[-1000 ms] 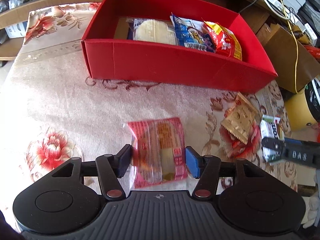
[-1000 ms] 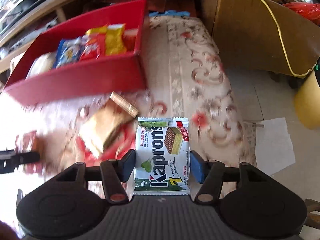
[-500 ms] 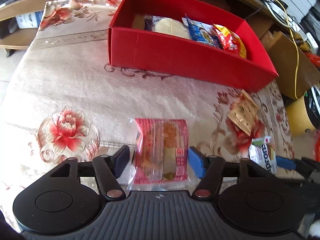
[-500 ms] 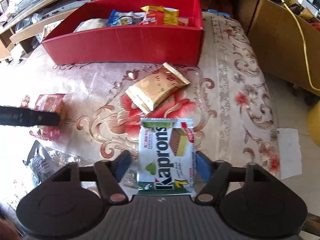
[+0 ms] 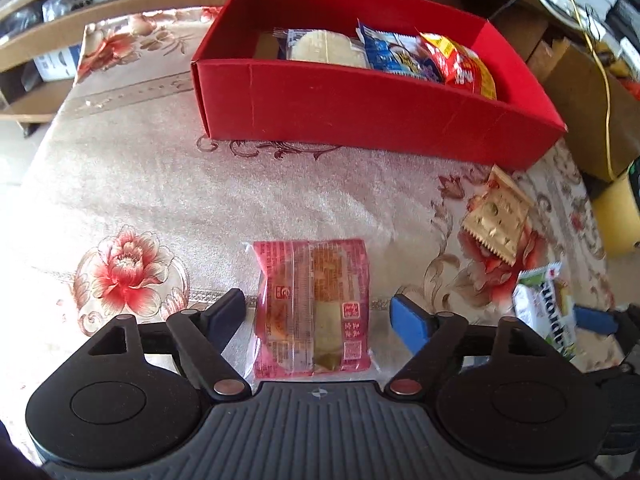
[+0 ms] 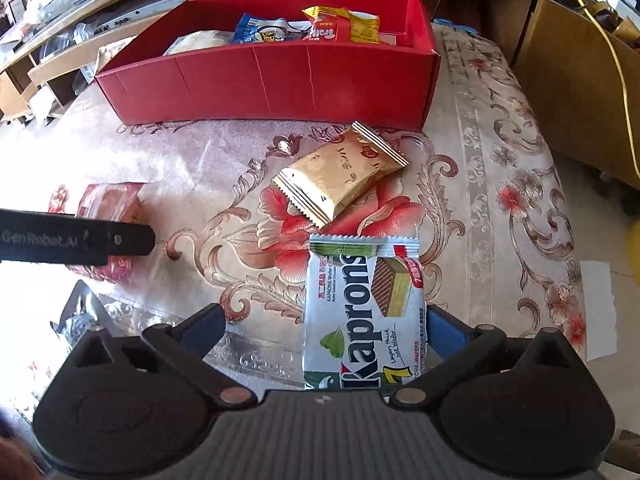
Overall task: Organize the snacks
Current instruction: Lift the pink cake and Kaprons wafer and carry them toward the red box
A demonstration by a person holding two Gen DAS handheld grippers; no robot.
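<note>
My left gripper (image 5: 316, 312) has just been opening; the pink clear-wrapped cake packet (image 5: 314, 306) lies on the floral tablecloth (image 5: 160, 184) between its fingers, clear of both. My right gripper (image 6: 326, 330) has spread wide too, the white-and-green Kaprons wafer packet (image 6: 364, 312) lying beside its blue right finger (image 6: 444, 332).

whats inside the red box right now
Inside the red box: a pale bun pack, a blue packet, a red-yellow packet. The near wall hides their lower parts.
</note>
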